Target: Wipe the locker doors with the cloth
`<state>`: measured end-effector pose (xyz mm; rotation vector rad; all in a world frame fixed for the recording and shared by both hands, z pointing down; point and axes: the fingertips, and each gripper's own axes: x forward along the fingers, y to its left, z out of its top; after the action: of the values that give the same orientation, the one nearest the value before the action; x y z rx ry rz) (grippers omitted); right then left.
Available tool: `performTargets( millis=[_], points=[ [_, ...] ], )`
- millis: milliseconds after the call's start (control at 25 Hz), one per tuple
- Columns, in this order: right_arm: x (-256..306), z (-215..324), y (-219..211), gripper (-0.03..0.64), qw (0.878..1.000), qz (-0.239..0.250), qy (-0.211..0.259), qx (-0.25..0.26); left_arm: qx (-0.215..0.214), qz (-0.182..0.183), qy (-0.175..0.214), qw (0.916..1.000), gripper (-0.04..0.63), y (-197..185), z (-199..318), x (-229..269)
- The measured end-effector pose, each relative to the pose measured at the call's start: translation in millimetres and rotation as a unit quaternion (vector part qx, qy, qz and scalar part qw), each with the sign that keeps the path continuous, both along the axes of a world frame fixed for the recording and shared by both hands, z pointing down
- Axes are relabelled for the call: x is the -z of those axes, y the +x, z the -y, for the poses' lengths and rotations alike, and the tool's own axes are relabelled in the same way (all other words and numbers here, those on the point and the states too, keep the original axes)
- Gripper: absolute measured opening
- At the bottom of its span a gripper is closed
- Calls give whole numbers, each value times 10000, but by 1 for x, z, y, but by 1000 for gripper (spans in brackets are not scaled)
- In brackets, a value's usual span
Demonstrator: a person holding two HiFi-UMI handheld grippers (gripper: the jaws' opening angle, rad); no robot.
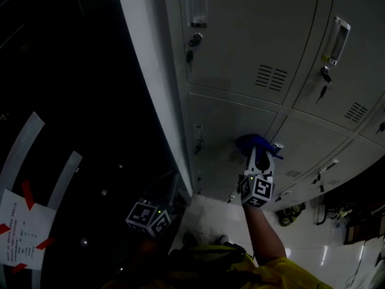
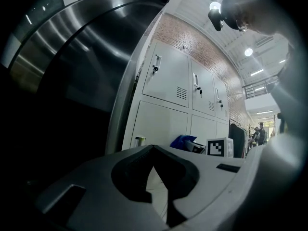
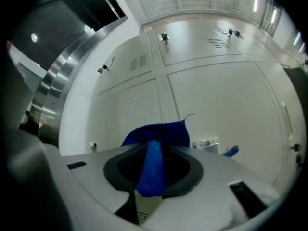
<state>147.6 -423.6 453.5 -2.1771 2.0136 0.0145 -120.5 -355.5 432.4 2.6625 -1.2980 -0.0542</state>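
Grey metal lockers (image 1: 252, 35) fill the head view's upper right. My right gripper (image 1: 258, 153) is shut on a blue cloth (image 1: 253, 142), which lies bunched against a lower locker door (image 1: 225, 125) near its right edge. The right gripper view has the cloth (image 3: 156, 131) folded between the jaws of the right gripper (image 3: 153, 148) and spread on the pale door (image 3: 216, 105) just ahead. My left gripper (image 1: 161, 208) hangs low beside the locker bank's left end, away from the doors. Its jaws (image 2: 153, 150) meet with nothing between them. From there the cloth (image 2: 183, 141) shows farther along the row.
A dark curved steel wall (image 1: 72, 101) stands left of the lockers, with a taped paper notice (image 1: 21, 230) on it. Keys hang in the upper locks (image 1: 190, 56). Pale floor tiles (image 1: 210, 212) lie below; some gear (image 1: 293, 213) sits on the floor at right.
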Motion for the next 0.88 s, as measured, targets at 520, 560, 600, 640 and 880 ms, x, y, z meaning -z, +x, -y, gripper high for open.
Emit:
performTargets(
  millis=[520, 560, 600, 640, 880],
  points=[
    [-85, 78, -169, 95, 9831, -456, -816, 1573, 296, -22, -178, 9994, 0, -35, -12, -5],
    [-84, 70, -150, 95, 9853, -368, -794, 1466, 267, -20, -194, 9995, 0, -34, -10, -6],
    [-83, 62, -128, 95, 9876, -317, -770, 1330, 222, -9, -202, 9995, 0, -31, -8, -7],
    [-82, 53, -103, 95, 9901, -314, -745, 1145, 165, -2, -199, 9997, 0, -27, -6, -8],
    [-75, -1, 35, 95, 9966, -342, -736, -124, -165, 25, -163, 9997, 0, 0, 4, -13]
  ],
)
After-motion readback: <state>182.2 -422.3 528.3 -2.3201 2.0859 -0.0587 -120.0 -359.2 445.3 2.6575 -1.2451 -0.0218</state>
